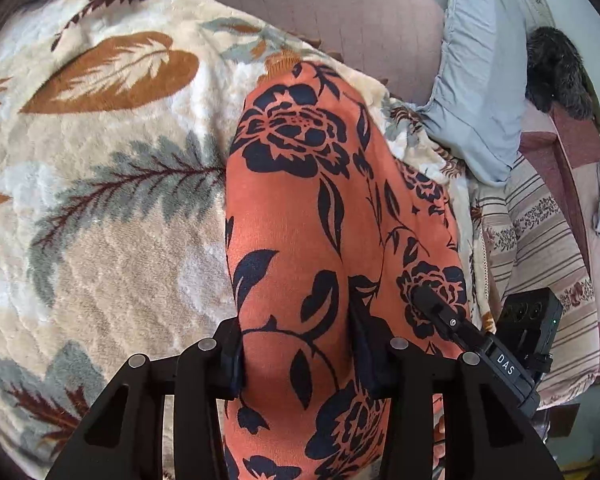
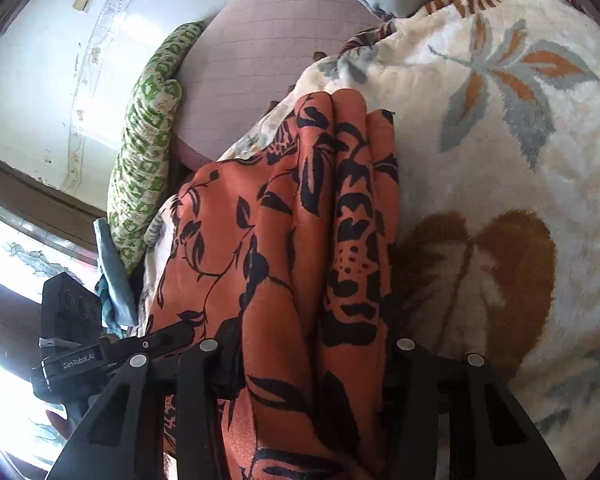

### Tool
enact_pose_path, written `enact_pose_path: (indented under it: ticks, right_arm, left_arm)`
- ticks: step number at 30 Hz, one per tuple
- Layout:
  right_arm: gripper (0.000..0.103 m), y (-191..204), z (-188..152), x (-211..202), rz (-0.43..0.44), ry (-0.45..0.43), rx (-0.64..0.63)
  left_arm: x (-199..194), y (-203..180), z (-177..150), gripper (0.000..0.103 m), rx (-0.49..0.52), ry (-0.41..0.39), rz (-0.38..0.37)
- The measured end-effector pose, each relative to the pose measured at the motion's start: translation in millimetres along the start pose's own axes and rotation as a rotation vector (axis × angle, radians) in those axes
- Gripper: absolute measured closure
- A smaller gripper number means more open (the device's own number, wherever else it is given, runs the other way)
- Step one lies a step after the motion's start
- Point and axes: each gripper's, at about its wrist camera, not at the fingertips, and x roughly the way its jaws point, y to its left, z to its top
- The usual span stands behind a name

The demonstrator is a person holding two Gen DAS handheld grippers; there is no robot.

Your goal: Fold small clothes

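An orange garment with dark blue flowers lies lengthwise on a cream leaf-patterned blanket. Its near end rises between the fingers of my left gripper, which is shut on the cloth. In the right wrist view the same garment is bunched in long folds, and my right gripper is shut on its near end. The two tools stand side by side: a black finger and housing of the other one shows at the garment's right edge, and likewise at the left. The garment's far end rests on the blanket.
Beyond the blanket are a pink quilted sheet, a pale blue pillow, a dark furry thing and striped bedding. A green patterned pillow leans by a pale wall, with a bright window lower left.
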Motion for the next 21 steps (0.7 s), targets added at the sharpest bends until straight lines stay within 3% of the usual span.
enact_pose_path:
  ticks: [6, 12, 15, 18, 21]
  right_arm:
    - [0.057, 50, -21, 3, 0.094, -0.006, -0.020]
    - [0.056, 118, -39, 30, 0.135, 0.002, -0.109]
    - [0.056, 140, -51, 48, 0.129, 0.011, -0.152]
    - [0.055, 147, -64, 74, 0.094, 0.053, -0.192]
    - [0.054, 143, -80, 107, -0.013, 0.124, -0.245]
  left_arm:
    - [-70, 13, -16, 0.063, 0.041, -0.105, 0.032]
    - [-133, 48, -23, 0.062, 0.017, -0.186, 0.072]
    - [-153, 74, -26, 0.062, 0.003, -0.195, 0.087]
    - [-163, 104, -32, 0.060, 0.011, -0.187, 0.154]
    - [-130, 128, -36, 0.057, -0.009, -0.107, 0.222]
